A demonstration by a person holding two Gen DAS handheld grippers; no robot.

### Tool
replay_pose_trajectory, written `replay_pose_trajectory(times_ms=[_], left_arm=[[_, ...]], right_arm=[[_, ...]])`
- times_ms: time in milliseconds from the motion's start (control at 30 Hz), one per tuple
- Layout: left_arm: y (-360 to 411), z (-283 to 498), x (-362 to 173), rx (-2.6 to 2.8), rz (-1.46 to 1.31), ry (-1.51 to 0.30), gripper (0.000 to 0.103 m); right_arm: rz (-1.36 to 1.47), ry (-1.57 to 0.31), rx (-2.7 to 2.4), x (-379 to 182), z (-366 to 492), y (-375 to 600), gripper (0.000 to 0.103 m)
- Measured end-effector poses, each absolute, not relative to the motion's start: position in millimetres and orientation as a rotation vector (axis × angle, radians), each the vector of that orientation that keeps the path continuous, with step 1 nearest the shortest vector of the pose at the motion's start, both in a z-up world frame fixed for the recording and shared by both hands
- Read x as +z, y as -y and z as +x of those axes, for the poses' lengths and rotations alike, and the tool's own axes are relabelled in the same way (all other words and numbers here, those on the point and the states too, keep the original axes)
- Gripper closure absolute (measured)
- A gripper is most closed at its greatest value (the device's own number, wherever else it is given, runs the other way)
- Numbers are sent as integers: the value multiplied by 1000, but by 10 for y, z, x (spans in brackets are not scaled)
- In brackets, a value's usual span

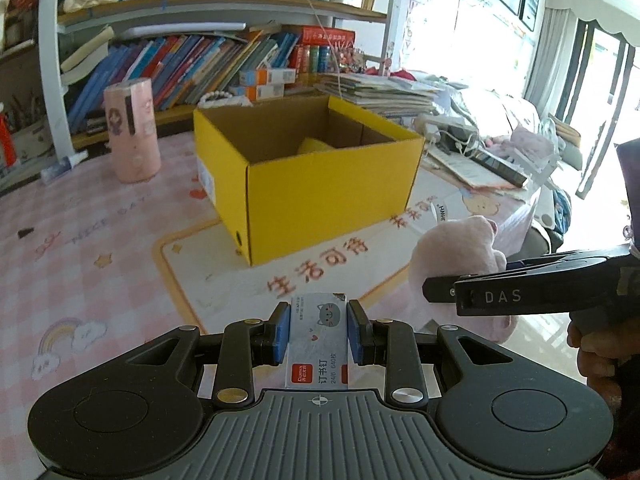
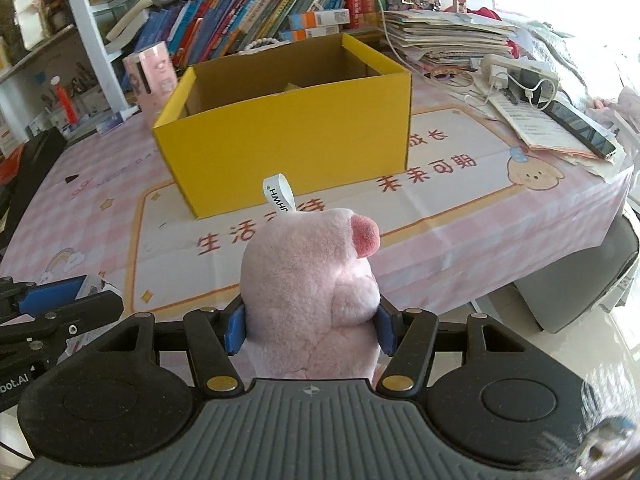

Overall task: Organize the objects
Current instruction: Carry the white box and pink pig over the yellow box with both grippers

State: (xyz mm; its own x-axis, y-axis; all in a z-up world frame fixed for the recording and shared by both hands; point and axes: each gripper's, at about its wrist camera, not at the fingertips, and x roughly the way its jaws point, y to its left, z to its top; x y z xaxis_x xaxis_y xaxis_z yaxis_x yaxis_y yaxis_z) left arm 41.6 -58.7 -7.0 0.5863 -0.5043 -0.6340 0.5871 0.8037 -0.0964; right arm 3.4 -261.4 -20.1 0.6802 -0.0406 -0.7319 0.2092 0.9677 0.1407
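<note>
My left gripper (image 1: 319, 334) is shut on a small white staple box (image 1: 318, 344) with a cat picture, held above the table's near side. My right gripper (image 2: 311, 330) is shut on a pink plush pig (image 2: 310, 292) with a white tag; the plush also shows at the right of the left wrist view (image 1: 456, 264). An open yellow cardboard box (image 1: 316, 168) stands ahead on the table; it also shows in the right wrist view (image 2: 288, 128). Something yellow lies inside it (image 1: 314, 146).
A pink cylinder (image 1: 132, 130) stands left of the yellow box. Bookshelves (image 1: 200, 64) run along the back. Stacked papers (image 2: 444, 36), a power strip (image 2: 520, 74) and a phone (image 2: 580, 128) crowd the right side. The table edge (image 2: 520, 256) drops off at the right.
</note>
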Motion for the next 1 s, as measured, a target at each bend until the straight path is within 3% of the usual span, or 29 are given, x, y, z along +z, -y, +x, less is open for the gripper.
replay_pose_trajectory(times_ms=[633,1000], left_arm=[[1175,1131,544,-579,106,-470,75],[1544,1547,342,-504,107,-544,75]], right_arm=[[123,-502,-83,558,809,3209,45],[67,-499,30,537,1513,3411,45]])
